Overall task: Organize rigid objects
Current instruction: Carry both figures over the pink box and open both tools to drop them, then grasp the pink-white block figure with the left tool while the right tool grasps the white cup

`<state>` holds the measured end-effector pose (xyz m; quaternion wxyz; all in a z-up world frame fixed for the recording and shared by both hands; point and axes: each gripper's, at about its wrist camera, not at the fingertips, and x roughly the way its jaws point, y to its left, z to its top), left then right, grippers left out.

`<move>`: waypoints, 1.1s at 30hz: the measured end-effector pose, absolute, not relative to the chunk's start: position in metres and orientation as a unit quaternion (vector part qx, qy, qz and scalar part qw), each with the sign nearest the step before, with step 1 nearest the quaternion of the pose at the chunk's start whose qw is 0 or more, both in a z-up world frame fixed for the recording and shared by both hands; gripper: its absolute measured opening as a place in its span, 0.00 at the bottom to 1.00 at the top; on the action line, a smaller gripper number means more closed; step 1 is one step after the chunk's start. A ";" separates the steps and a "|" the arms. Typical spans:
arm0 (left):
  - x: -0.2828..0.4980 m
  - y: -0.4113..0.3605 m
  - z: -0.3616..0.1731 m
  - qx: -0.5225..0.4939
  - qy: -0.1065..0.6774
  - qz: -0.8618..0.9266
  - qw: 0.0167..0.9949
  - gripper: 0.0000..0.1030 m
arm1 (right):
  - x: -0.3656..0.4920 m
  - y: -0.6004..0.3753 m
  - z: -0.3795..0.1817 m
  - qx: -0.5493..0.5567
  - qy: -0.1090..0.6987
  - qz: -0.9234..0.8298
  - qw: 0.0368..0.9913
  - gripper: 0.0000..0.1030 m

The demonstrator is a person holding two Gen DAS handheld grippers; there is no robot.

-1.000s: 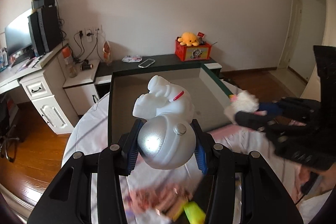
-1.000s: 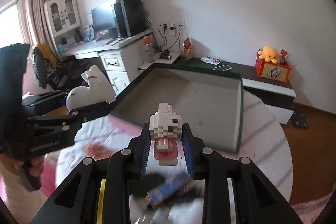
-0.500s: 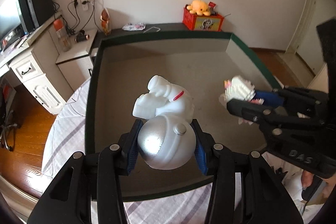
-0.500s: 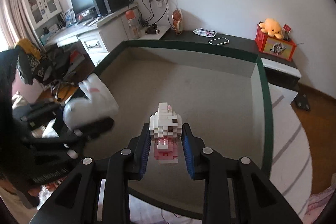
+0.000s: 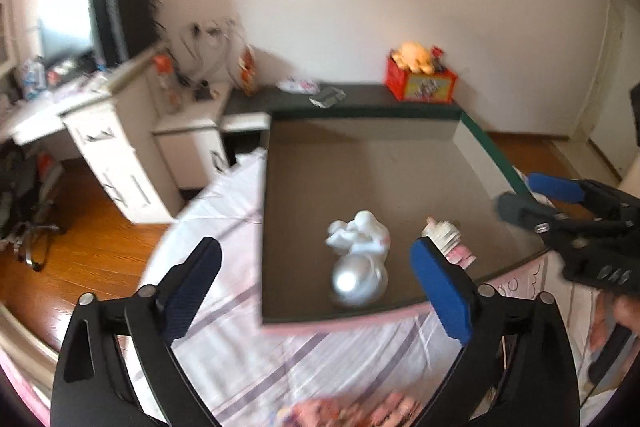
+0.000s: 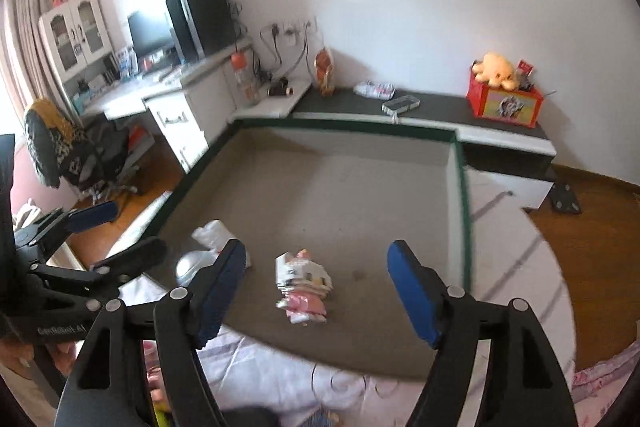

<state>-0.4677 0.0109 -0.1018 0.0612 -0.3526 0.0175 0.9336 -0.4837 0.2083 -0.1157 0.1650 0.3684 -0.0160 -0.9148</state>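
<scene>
The box (image 6: 460, 195) is taking up most of the bed's striped sheet (image 5: 304, 351): a broad, shallow, square-cornered tray with a dull grey-brown felt-like floor and a dark green rim, stiff enough to be holding its walls straight. Two toys are lying inside it near the front edge, so that much of the tidying looks done. More seems to be waiting, since blurred pink and yellow bits are showing on the sheet at the bottom of both views (too smeared to say what they are).

Next in size, the astronaut (image 5: 358, 259) is lying on the box floor, a smooth hard white figure with rounded limbs and a shiny silver ball of a helmet catching the light. Just beside it, on its right in the left view and not clearly touching, the block cat (image 6: 302, 285) is lying on its side, a knobbly figure of tiny white and pink bricks with stepped edges.

The left gripper (image 5: 316, 291) is opening, its blue ribbed pads spread wide and nothing between them. The right gripper (image 6: 316, 293) is opening too, its pads well clear either side of the cat, gripping nothing.
</scene>
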 end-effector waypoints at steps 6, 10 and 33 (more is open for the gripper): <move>-0.389 -0.008 -0.066 -0.274 0.026 0.961 0.021 1.00 | -0.410 0.216 -0.074 0.301 -0.013 -0.940 0.161 0.83; -0.338 -0.013 -0.059 -0.249 0.022 0.968 0.006 1.00 | -0.359 0.218 -0.062 0.263 0.003 -0.953 0.151 1.00; -0.255 0.006 -0.096 -0.286 0.048 0.956 0.051 1.00 | -0.257 0.240 -0.100 0.279 -0.013 -0.955 0.103 1.00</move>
